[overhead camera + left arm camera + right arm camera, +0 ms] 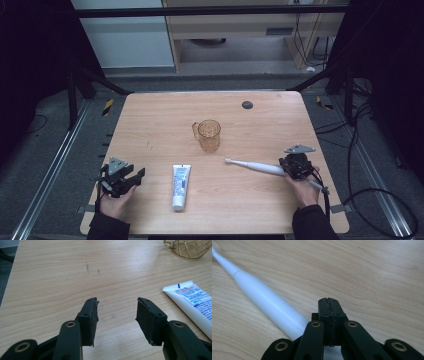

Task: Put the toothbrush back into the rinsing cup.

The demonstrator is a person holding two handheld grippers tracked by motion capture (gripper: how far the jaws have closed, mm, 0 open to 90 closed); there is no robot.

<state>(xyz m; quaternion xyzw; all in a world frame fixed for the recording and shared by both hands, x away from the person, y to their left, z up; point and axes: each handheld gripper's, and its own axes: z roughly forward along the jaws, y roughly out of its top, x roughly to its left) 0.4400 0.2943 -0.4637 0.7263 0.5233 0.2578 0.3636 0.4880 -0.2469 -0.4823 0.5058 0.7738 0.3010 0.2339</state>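
Note:
A white electric toothbrush (255, 166) lies on the wooden table (150, 125), brush head pointing left. My right gripper (289, 166) rests at its handle end, shut. In the right gripper view the two jaws (329, 300) press flat together with nothing between them, and the toothbrush (267, 302) runs past on their left, slipping under the gripper body. A white toothpaste tube (181, 186) lies front centre. My left gripper (136, 174) sits left of it, open, with bare table between its jaws (117, 301). The tube (192, 302) lies to their right. An amber transparent cup (209, 135) stands mid-table.
A small dark round disc (247, 105) lies near the table's far edge. The cup (190, 248) shows at the top right of the left gripper view. Cables trail on the floor to the right of the table.

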